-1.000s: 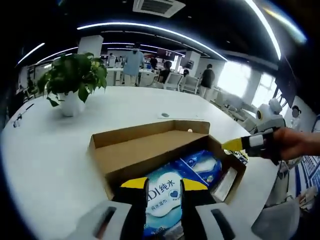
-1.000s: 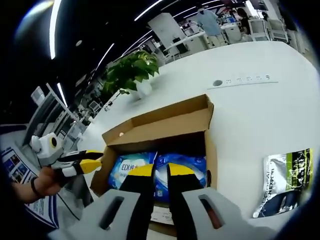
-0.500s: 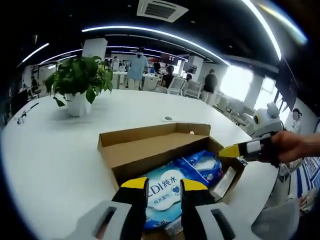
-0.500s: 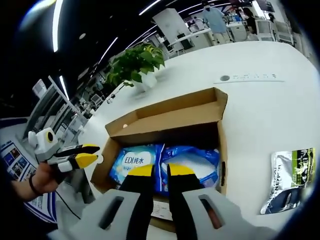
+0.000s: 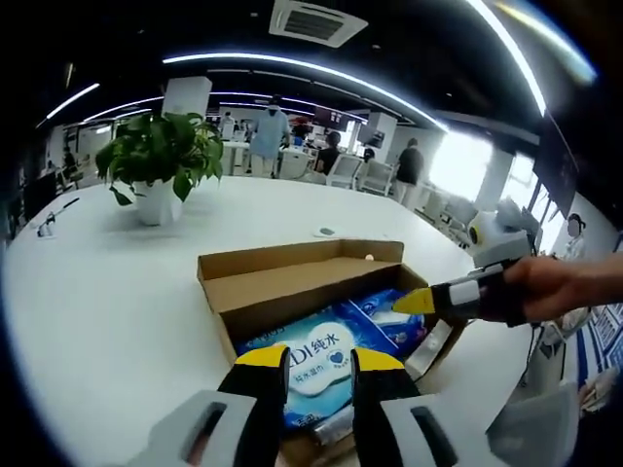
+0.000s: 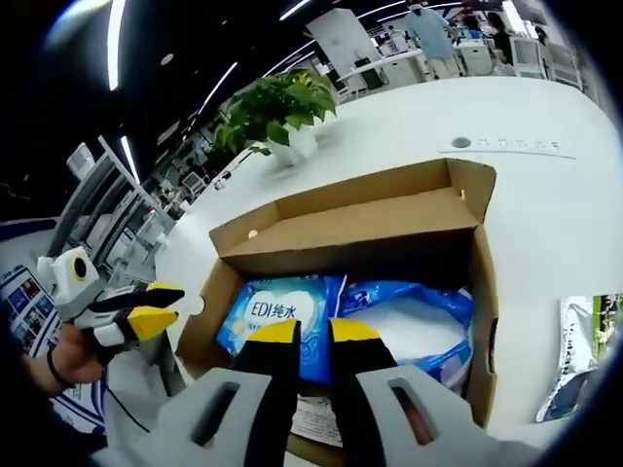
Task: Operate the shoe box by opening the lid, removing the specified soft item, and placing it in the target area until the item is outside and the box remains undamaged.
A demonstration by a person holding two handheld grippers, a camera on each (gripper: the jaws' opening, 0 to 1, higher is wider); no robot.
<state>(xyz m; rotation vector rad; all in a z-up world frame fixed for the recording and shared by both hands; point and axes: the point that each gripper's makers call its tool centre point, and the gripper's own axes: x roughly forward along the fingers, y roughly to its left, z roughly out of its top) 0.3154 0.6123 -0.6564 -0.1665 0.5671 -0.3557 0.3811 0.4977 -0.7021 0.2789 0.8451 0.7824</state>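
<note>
**Box open, both grippers poised over the wipes**

The shoe box (image 6: 389, 253) sits on the white desk (image 5: 107, 292) with its lid folded back, exposing two blue wipe packs (image 6: 282, 316) inside. The left gripper (image 5: 318, 357) and right gripper (image 6: 304, 332) hover above the packs, each with jaws slightly parted and empty, probably lining up to pinch a soft pack without touching the cardboard walls.

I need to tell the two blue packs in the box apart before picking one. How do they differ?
The labelled wipes pack lies flat with a white oval label and blue print showing; the plain blue pack shows no label and looks crumpled and shiny. The labelled wipes pack sits nearer the left hand-held gripper, the plain blue pack toward the other end. Both are blue, soft, inside the open shoe box.
</note>
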